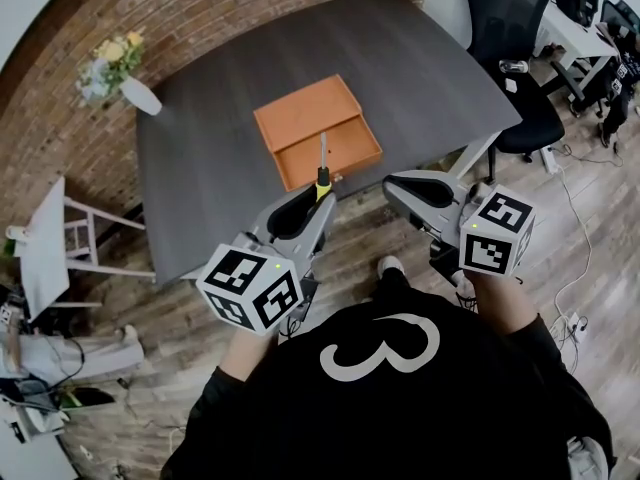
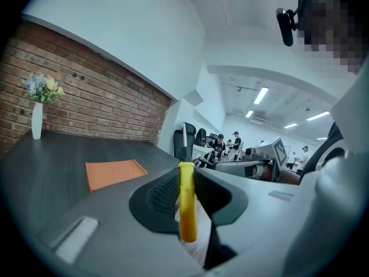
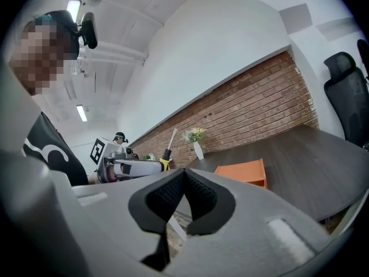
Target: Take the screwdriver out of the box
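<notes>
My left gripper [image 1: 318,200] is shut on the yellow handle of the screwdriver [image 1: 322,176], just off the table's near edge. The metal shaft points up and away toward the orange box [image 1: 316,130]. In the left gripper view the yellow handle [image 2: 187,201] stands upright between the dark pads, with the box [image 2: 114,173] lying open on the table beyond. My right gripper [image 1: 400,186] hangs beside the left one, clear of the table, jaws shut with nothing in them. The right gripper view shows its pads meeting [image 3: 184,180], and the left gripper with the screwdriver [image 3: 168,148] at its left.
The dark table [image 1: 220,168] carries a white vase of flowers [image 1: 138,93] at its far left corner. A black office chair [image 1: 520,58] stands at the right, and a white stand [image 1: 45,243] at the left. A brick wall runs behind the table.
</notes>
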{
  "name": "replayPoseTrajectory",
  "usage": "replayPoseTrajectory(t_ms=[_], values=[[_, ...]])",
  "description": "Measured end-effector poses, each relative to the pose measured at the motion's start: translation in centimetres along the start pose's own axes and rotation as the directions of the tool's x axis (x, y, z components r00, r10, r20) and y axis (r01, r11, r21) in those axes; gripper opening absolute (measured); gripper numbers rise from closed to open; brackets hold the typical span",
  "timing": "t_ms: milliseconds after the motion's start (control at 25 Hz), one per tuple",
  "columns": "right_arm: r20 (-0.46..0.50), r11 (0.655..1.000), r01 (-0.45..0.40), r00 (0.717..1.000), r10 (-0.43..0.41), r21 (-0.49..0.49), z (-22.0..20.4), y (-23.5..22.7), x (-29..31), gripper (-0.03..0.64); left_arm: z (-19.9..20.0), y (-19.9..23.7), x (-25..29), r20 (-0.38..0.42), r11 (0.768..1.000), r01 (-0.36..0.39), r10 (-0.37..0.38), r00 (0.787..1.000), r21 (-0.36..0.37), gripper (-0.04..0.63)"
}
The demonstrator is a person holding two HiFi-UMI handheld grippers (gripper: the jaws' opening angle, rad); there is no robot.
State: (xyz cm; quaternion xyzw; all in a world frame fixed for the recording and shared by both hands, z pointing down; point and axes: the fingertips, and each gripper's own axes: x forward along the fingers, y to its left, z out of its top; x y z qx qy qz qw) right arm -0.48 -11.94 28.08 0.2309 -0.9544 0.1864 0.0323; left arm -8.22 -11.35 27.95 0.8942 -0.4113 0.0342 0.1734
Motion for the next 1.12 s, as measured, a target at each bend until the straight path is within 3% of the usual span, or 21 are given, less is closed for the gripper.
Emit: replayPoseTrajectory(t_ms=[1120], values=[[-0.009,0.999,0.038,0.999,-0.038,-0.002,-0.7,-1.0,-0.3,0.002,-1.0,-0.4,1.0,-0.029,1.0,0.014,-0.014,0.999,0.003,0.098]])
